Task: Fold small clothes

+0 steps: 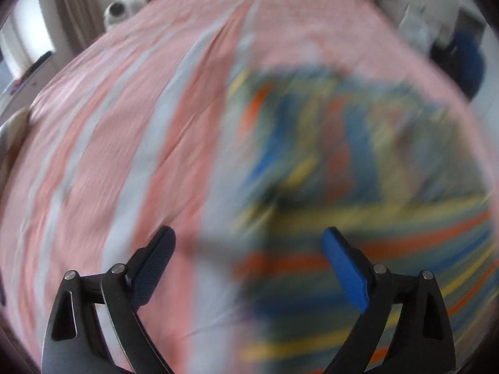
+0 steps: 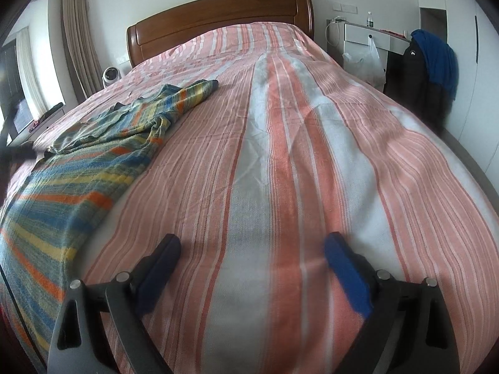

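Left wrist view, blurred; right wrist view, sharp. We see a striped shirt (image 2: 93, 143) lying on the bed (image 2: 280, 155), whose pink-and-white cover runs away toward a wooden headboard (image 2: 218, 18).

In the right view the shirt occupies the left side of the bed. Its long axis runs from the near left edge, where the hem hangs toward the bedside, to a sleeve reaching far and right toward the middle. The part around the collar is bunched and creased, so we judge the folding hardly begun.

The left hand-held gripper (image 1: 246, 243) stands with its jaws wide apart and nothing between them. The shirt (image 1: 358, 187) fills the right half of that view, directly under and ahead of the right finger, with bare cover under the left finger. Whether either pad touches the cloth we cannot tell through the blur.

The right hand-held gripper (image 2: 252, 249) is likewise spread wide and empty, hovering over bare cover with the shirt well off to its left.

The relation that governs the coming move: the shirt lies beneath the left gripper and only beside the right one, so we judge the left hand the nearer for the next grasp, probably along the near hem or the side edge. The right must cross leftward to help.
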A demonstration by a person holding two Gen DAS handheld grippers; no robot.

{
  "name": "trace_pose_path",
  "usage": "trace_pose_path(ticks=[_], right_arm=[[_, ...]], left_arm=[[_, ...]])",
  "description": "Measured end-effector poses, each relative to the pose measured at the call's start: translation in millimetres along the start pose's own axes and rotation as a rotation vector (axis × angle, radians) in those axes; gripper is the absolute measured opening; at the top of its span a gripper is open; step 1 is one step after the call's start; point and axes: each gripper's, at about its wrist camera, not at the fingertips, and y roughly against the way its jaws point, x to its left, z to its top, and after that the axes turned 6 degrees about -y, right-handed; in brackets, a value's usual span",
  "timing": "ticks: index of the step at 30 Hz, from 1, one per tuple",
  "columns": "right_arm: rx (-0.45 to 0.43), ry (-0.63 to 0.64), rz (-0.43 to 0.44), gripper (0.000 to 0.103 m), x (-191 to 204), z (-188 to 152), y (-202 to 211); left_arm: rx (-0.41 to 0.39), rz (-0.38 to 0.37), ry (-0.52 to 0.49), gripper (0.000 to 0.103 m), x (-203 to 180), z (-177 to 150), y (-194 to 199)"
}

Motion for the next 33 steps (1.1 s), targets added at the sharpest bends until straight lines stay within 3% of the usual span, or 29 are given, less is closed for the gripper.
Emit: trace_pose_path(ticks=[7,12,21,25,33], right_arm=[[-0.002,0.0,-0.001,0.092,0.0,0.4,0.1],[0.0,0.005,-0.011,0.092,1.8,0.5,0.7],[0.003,0.008,-0.021,0.093,3.9,0.8,3.3],[-0.002,0.009,-0.023,0.093,3.4,0.2,4.2],[-0.004,0.002,-0.01,0.094,1.7,0.0,4.0]], left_arm=[[-0.109,-0.031,0.135,0.097,61.3,-89.5,65.6],[-0.197,-0.054,0.182,0.098,62.2,-141.8,103.5],[-0.247,-0.056,0.17,0.099,52.0,-154.3,97.1],[-0.199,-0.043,0.19,0.099,56.0,-162.7,73.9],[-0.27,-0.011,0.114,0.102,47.0,-178.5,74.2]])
